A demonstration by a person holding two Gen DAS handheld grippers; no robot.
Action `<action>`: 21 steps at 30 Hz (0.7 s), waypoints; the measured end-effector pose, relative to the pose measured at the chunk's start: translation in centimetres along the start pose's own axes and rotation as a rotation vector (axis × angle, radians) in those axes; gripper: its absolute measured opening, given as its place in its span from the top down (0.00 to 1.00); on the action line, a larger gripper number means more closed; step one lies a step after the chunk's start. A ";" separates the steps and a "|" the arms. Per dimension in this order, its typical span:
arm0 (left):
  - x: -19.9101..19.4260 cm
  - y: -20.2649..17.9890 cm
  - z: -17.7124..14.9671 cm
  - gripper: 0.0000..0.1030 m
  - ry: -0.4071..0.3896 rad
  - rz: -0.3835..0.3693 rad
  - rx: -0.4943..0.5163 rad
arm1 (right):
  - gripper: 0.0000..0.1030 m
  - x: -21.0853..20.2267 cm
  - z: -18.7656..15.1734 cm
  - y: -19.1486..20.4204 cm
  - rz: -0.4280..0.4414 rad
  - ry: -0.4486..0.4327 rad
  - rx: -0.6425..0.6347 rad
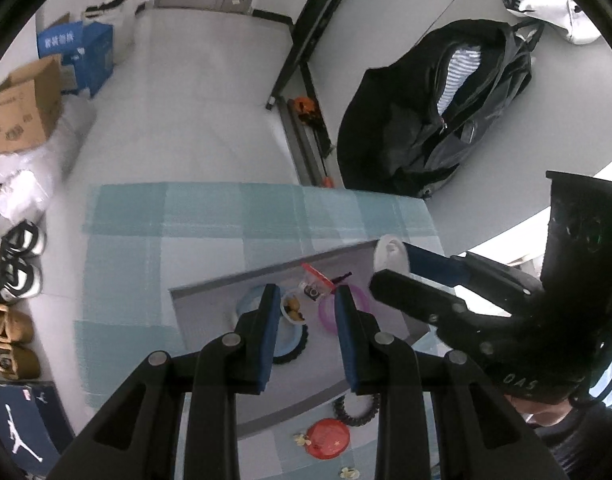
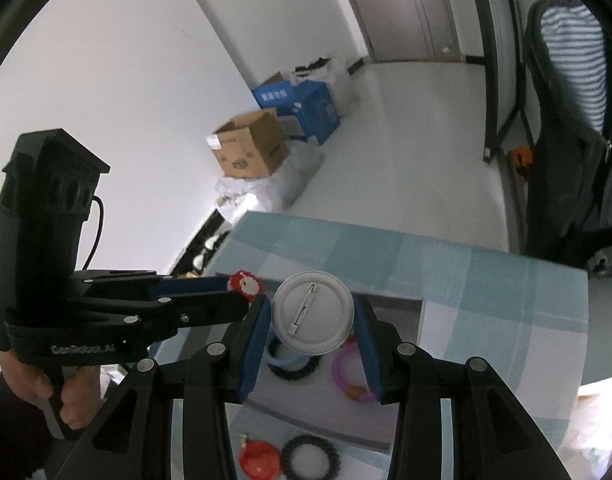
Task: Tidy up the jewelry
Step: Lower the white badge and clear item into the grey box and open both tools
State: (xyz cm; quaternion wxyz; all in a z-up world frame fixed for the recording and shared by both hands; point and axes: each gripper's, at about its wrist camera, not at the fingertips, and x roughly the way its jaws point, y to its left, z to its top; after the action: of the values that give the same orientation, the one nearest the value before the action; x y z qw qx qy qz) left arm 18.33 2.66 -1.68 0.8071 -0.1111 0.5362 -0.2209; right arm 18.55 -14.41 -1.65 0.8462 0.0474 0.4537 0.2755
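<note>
Nearest the lens in the left wrist view, the left gripper fills the lower middle. Its jaws stand moderately apart above the tray, and a small round piece sits against the left pad. The right wrist view shows a red Santa charm at this gripper's tip, at middle left. Whether the charm is pinched there or merely lies behind the tip, I cannot tell.

Further right, at the centre of the right wrist view, the right gripper clamps the badge. Both blue pads press on opposite edges of the rim. The jaws are set roughly as wide as the disc. It hangs above the tray's far part with its grey back and clasp pin turned towards the camera.

I judge the badge light and stiff, being thin pressed metal. Its smooth rounded rim could slide or twist out of a loose pinch. The rim, taken across the full width as it is now, looks like the right place to grip. The pin should be left alone, since it may spring open or bend.

Below the badge in the tray lie a black ring and, to its right, a pink ring.
</note>
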 end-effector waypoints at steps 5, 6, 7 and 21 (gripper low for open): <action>1.3 -0.1 -0.3 0.78 0.038 0.010 0.011 | 0.60 0.5 -0.7 0.1 -0.008 0.029 -0.002; 1.5 -0.1 -0.4 0.78 0.043 0.013 0.011 | 0.60 0.6 -0.8 0.0 -0.008 0.031 0.006; 1.6 -0.2 -0.4 0.78 0.047 0.021 0.014 | 0.60 0.7 -0.8 -0.2 -0.011 0.035 0.015; 1.7 0.0 -0.2 0.77 0.015 0.024 -0.001 | 0.59 1.1 -0.9 -1.2 -0.053 0.037 0.055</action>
State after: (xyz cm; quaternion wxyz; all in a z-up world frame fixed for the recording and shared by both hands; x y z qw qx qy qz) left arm 18.69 1.89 -3.13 0.8057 -0.1031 0.5436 -0.2117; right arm 18.81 -15.05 -3.38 0.8430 0.0536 0.4778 0.2413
